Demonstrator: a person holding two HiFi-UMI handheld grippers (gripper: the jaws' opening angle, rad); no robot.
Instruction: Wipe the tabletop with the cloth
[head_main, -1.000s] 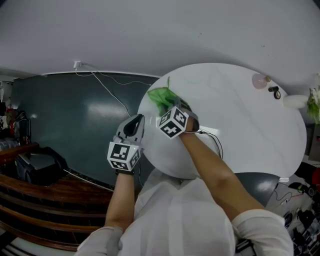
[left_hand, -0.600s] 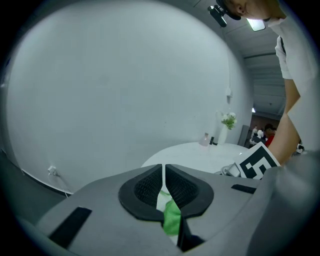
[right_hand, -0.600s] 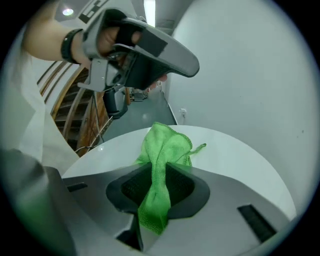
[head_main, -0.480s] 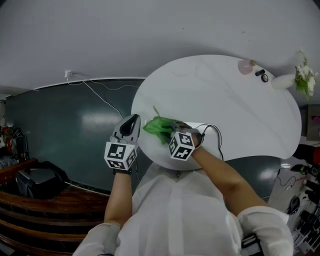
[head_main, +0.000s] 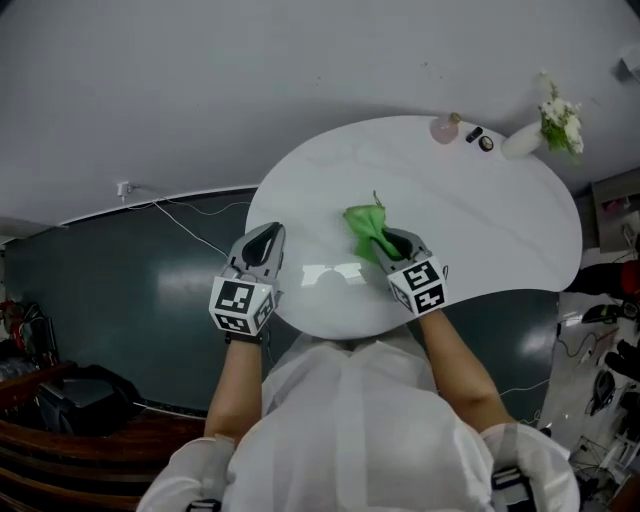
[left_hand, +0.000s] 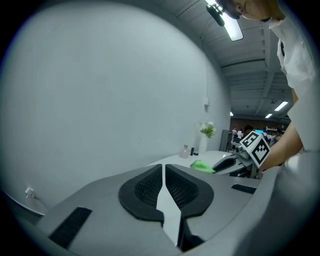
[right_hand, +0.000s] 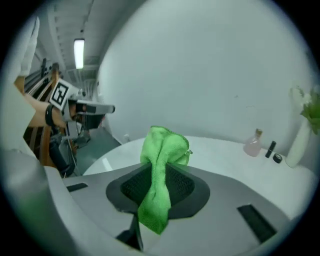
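A bright green cloth (head_main: 366, 224) lies bunched on the white oval tabletop (head_main: 480, 210), near its front middle. My right gripper (head_main: 385, 243) is shut on the green cloth (right_hand: 161, 165), which sticks out past the jaws and touches the table. My left gripper (head_main: 264, 246) hovers at the table's left front edge, shut with nothing between its pads (left_hand: 150, 185). The left gripper view shows the cloth (left_hand: 201, 166) and the right gripper (left_hand: 231, 163) off to the right.
At the table's far right stand a small pink bottle (head_main: 444, 128), two small dark items (head_main: 480, 138) and a white vase with flowers (head_main: 545, 125). A dark floor (head_main: 120, 280) with a white cable (head_main: 190, 235) lies left of the table. Clutter sits at the right edge.
My right gripper has dragged the green cloth from the table's left edge rightwards towards the front middle. The left gripper has stayed at the left edge.
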